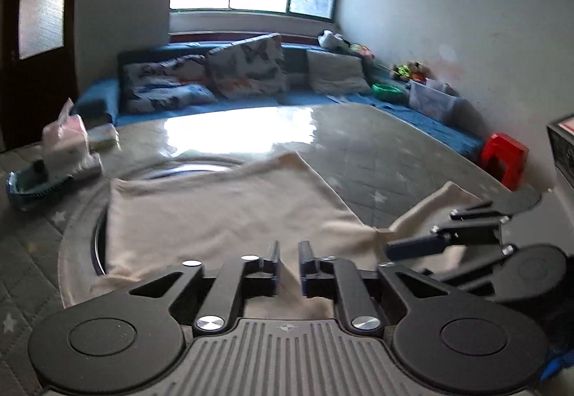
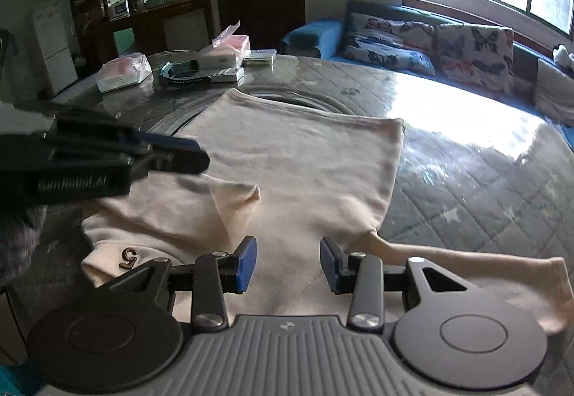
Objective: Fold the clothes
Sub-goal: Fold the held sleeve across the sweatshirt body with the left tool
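A cream shirt [image 1: 222, 216] lies spread on the round glass-topped table [image 1: 376, 152]; it also shows in the right wrist view [image 2: 305, 162], with a sleeve [image 2: 484, 274] stretched out to the right and a small "5" mark near the hem at the left. My left gripper [image 1: 287, 254] stands with its jaws close together and a ridge of the shirt's cloth pinched between them. It also shows in the right wrist view [image 2: 193, 153], coming in from the left above the shirt. My right gripper [image 2: 288, 261] is open and empty over the shirt's near edge; it shows at the right of the left wrist view [image 1: 391, 248].
Tissue packs [image 2: 123, 71], boxes and a teal tray [image 1: 28, 186] stand at the table's far left. A blue sofa [image 1: 251, 98] with patterned cushions runs behind the table under the window. A red stool [image 1: 504, 159] stands at the right by the wall.
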Available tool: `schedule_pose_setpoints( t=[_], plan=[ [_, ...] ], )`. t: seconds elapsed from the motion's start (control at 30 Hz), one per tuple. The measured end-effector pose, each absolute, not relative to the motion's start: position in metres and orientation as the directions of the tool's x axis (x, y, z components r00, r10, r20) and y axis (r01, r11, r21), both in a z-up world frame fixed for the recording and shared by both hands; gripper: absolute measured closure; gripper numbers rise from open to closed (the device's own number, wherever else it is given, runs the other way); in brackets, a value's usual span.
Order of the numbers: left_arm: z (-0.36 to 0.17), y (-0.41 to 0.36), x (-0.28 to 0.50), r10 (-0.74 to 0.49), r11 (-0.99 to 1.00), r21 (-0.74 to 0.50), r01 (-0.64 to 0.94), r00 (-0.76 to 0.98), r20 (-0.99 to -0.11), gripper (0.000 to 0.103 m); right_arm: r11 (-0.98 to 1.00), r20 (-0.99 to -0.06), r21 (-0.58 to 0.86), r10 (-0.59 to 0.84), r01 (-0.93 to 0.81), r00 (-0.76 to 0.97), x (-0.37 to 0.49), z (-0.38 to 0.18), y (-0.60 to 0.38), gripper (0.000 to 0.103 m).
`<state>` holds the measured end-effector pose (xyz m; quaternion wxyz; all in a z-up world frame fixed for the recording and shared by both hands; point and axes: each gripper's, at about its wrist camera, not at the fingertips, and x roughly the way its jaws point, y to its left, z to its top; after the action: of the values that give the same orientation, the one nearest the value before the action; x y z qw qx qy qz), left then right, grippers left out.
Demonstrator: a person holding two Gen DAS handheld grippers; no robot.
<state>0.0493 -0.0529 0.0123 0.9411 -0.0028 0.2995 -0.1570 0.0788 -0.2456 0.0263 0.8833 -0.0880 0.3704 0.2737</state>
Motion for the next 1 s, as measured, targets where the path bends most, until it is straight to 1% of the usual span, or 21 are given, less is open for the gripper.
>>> schedule_pose_setpoints(
  t=[0.03, 0.07, 0.2, 0.23, 0.27, 0.4, 0.57, 0.67, 0.73, 0.77, 0.83, 0.93, 1.0],
  plan=[
    [0.013, -0.047, 0.046, -0.295, 0.951, -0.094, 0.294, 0.777, -0.556, 0.073, 0.834, -0.703, 0.053, 0.422, -0.55, 0.572, 0.079, 0.026, -0.246, 0.063],
    [0.014, -0.042, 0.042, -0.293, 0.952, -0.089, 0.294, 0.783, -0.548, 0.069, 0.832, -0.703, 0.059, 0.427, -0.552, 0.569, 0.079, 0.026, -0.246, 0.063],
    [0.017, -0.009, 0.027, -0.239, 0.967, -0.054, 0.249, 0.809, -0.536, 0.067, 0.824, -0.7, 0.084, 0.449, -0.561, 0.555, 0.083, 0.026, -0.241, 0.063],
    [0.017, 0.001, 0.022, -0.22, 0.971, -0.045, 0.233, 0.811, -0.542, 0.061, 0.821, -0.7, 0.092, 0.456, -0.564, 0.55, 0.084, 0.026, -0.239, 0.063],
    [0.016, 0.01, 0.016, -0.201, 0.976, -0.037, 0.217, 0.812, -0.548, 0.058, 0.816, -0.7, 0.103, 0.465, -0.568, 0.541, 0.086, 0.025, -0.237, 0.063],
    [0.009, 0.044, -0.007, -0.134, 0.987, -0.005, 0.161, 0.805, -0.577, 0.058, 0.801, -0.709, 0.137, 0.49, -0.582, 0.508, 0.092, 0.017, -0.221, 0.063],
    [-0.006, 0.062, -0.025, -0.104, 0.99, 0.013, 0.142, 0.781, -0.616, 0.057, 0.79, -0.732, 0.149, 0.493, -0.595, 0.47, 0.101, 0.004, -0.201, 0.064],
    [-0.013, 0.067, -0.03, -0.096, 0.992, 0.004, 0.127, 0.77, -0.631, 0.056, 0.795, -0.747, 0.15, 0.481, -0.588, 0.459, 0.105, -0.002, -0.195, 0.068],
    [-0.018, 0.068, -0.03, -0.097, 0.992, 0.001, 0.127, 0.765, -0.636, 0.053, 0.799, -0.751, 0.137, 0.469, -0.586, 0.465, 0.105, -0.002, -0.193, 0.077],
    [-0.02, 0.067, -0.029, -0.093, 0.992, 0.007, 0.127, 0.763, -0.64, 0.053, 0.801, -0.753, 0.138, 0.467, -0.582, 0.464, 0.106, 0.0, -0.193, 0.087],
    [-0.025, 0.065, -0.027, -0.085, 0.992, 0.017, 0.125, 0.757, -0.648, 0.053, 0.805, -0.752, 0.142, 0.466, -0.576, 0.467, 0.105, 0.002, -0.193, 0.097],
    [-0.031, 0.065, -0.023, -0.08, 0.993, 0.01, 0.116, 0.745, -0.663, 0.053, 0.807, -0.738, 0.118, 0.461, -0.578, 0.493, 0.101, 0.01, -0.193, 0.099],
    [-0.032, 0.066, -0.022, -0.082, 0.994, -0.002, 0.107, 0.748, -0.659, 0.055, 0.805, -0.721, 0.105, 0.466, -0.584, 0.512, 0.098, 0.019, -0.194, 0.099]
  ],
)
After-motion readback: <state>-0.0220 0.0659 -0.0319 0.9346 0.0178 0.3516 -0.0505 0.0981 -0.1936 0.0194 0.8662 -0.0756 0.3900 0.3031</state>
